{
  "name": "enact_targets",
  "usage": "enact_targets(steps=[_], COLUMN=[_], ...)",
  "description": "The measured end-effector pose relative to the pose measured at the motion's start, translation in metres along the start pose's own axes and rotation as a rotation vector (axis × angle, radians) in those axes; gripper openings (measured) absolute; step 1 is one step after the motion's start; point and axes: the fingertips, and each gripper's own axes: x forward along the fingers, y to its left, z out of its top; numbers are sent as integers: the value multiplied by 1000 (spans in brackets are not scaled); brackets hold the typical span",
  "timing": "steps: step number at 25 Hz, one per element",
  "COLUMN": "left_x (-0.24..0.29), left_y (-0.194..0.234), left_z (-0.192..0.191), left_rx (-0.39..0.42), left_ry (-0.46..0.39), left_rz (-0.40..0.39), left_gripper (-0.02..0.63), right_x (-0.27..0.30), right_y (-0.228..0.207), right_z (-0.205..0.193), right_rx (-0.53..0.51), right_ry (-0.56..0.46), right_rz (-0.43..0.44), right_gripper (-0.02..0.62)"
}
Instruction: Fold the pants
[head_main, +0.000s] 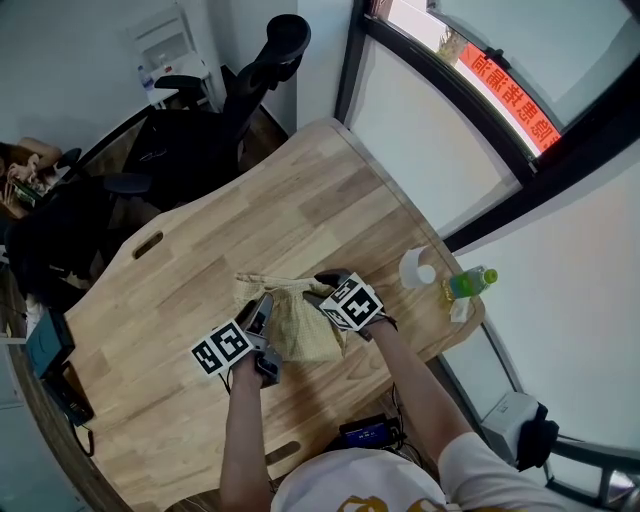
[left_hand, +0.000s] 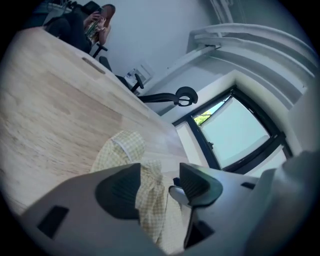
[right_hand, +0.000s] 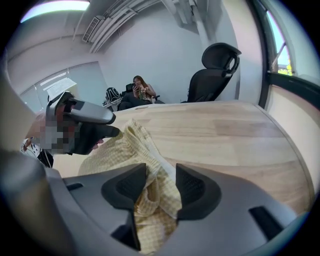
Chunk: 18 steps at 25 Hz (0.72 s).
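The pants (head_main: 297, 322) are a small yellow checked bundle, lying crumpled on the wooden table (head_main: 300, 205) near its front edge. My left gripper (head_main: 260, 316) sits at the bundle's left side and my right gripper (head_main: 320, 290) at its upper right. In the left gripper view the left gripper (left_hand: 159, 185) stands open; a fold of the pants (left_hand: 122, 147) lies against one pad with a gap to the other. In the right gripper view the right gripper (right_hand: 160, 187) is open with bunched pants (right_hand: 120, 150) lying loosely between its pads. The left gripper (right_hand: 85, 125) shows beyond the cloth.
A white tape roll (head_main: 418, 268) and a green bottle (head_main: 472, 282) stand at the table's right corner. A black office chair (head_main: 250, 90) is behind the table, a seated person (head_main: 20, 170) at far left. A black device (head_main: 365, 432) hangs at the front edge.
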Motion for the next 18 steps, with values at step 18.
enact_targets(steps=[18], left_x=[-60], left_y=[-65], left_z=[9], left_rx=[616], left_ry=[-164], left_rz=[55], left_gripper=[8], right_x=[-114], right_y=[26], right_z=[22], right_rx=[179], right_ry=[-387], right_rz=[-239], right_gripper=[11])
